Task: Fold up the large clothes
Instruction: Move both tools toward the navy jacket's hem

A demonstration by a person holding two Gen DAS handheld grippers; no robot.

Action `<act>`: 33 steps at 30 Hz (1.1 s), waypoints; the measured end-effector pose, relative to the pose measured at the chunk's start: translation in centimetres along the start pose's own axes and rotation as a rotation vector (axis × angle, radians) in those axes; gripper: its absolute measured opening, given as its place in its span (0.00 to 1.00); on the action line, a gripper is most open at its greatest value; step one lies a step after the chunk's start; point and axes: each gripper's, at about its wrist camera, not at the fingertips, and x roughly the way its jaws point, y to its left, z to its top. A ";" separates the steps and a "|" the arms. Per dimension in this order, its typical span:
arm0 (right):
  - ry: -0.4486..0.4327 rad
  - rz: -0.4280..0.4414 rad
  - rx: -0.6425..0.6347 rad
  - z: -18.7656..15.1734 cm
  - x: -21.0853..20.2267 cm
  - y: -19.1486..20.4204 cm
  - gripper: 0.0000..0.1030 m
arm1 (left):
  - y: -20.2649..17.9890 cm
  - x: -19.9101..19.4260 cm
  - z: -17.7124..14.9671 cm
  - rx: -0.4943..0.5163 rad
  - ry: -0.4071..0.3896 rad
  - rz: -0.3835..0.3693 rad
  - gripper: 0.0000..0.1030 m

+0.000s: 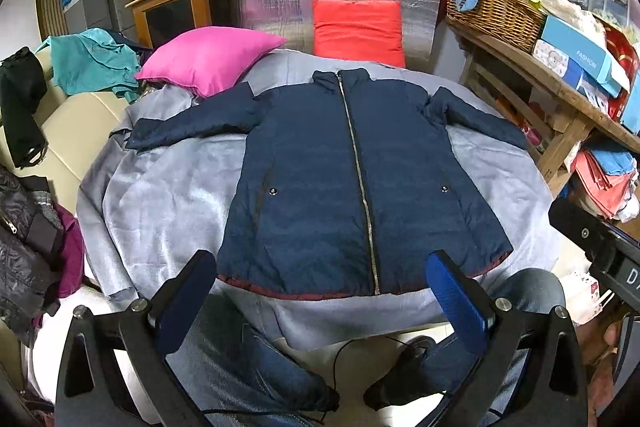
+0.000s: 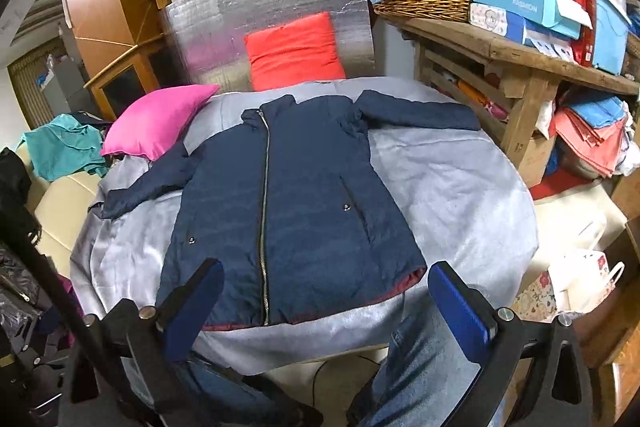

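Taking the navy jacket (image 1: pixel 320 179) as the landmark, the scene is read from its left side across. Off its left sleeve (image 1: pixel 196 123) a pink cushion (image 1: pixel 208 59) is seen, resting on the grey blanket (image 1: pixel 160 195) that covers the table. The jacket itself is laid flat and face up in the middle of that blanket, zipped shut, with both sleeves spread outward and the collar at the far end. Its long axis is marked by the zipper (image 1: pixel 360 179), which runs straight away from the person, hem nearest.

The left gripper (image 1: pixel 320 287) is held wide apart with nothing between its fingers, poised above the hem (image 1: pixel 312 293) and apart from it. The right gripper (image 2: pixel 326 301) is likewise spread wide and empty, set just short of the hem's right corner (image 2: pixel 416 273). Beyond the collar an orange cushion (image 2: pixel 294 51) is propped; off the right sleeve (image 2: pixel 420 115) a cluttered wooden bench (image 2: pixel 520 55) stands.

It is judged that no fold has been started. Each sleeve lies forward and outward of its own-side gripper, so the left sleeve would be nearer the left hand, the right sleeve nearer the right.
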 end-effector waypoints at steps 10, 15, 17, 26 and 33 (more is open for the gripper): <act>0.019 -0.023 -0.009 0.6 1.7 0.2 1.00 | -0.4 1.5 0.8 0.004 0.025 -0.001 1.00; 0.029 -0.006 -0.044 0.8 2.6 0.7 1.00 | 0.1 1.7 1.1 -0.022 0.022 0.024 1.00; 0.028 -0.001 -0.060 0.9 2.9 1.3 1.00 | 0.4 1.7 1.1 -0.028 0.017 0.046 1.00; -0.005 0.018 -0.126 1.6 4.5 3.9 1.00 | 2.6 2.4 2.1 -0.079 -0.006 0.137 1.00; -0.041 0.042 -0.152 3.3 6.2 5.5 1.00 | 3.7 3.7 3.6 -0.097 -0.028 0.190 1.00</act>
